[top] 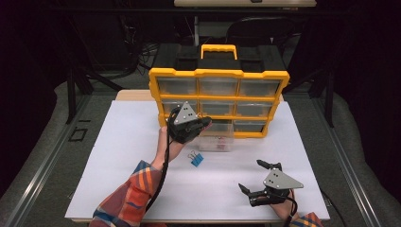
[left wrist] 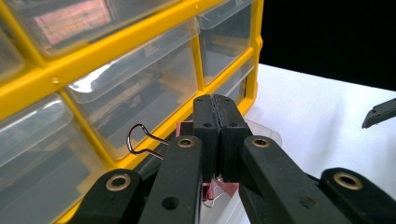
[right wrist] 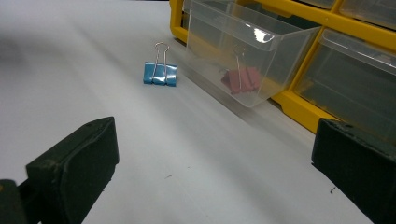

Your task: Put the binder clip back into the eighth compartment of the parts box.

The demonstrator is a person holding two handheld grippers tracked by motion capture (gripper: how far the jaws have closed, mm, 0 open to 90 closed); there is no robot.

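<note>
My left gripper [top: 204,124] hovers over the left end of a clear drawer [top: 228,146] that is pulled out of the yellow organizer [top: 218,73]. Its jaws are shut on a pink binder clip [left wrist: 187,127], whose wire handle [left wrist: 140,140] juts out to the left of the fingers. Another pink clip [right wrist: 242,79] lies inside the drawer [right wrist: 252,32]. A blue binder clip [top: 196,159] [right wrist: 160,74] lies on the white table in front of the drawer. My right gripper [top: 253,176] [right wrist: 210,172] rests open near the front right of the table, with nothing between its jaws.
The organizer [left wrist: 51,79] holds rows of clear drawers and stands at the back of the white tabletop [top: 118,156]. Dark floor and cables surround the table. A plaid sleeve [top: 130,198] reaches in from the front.
</note>
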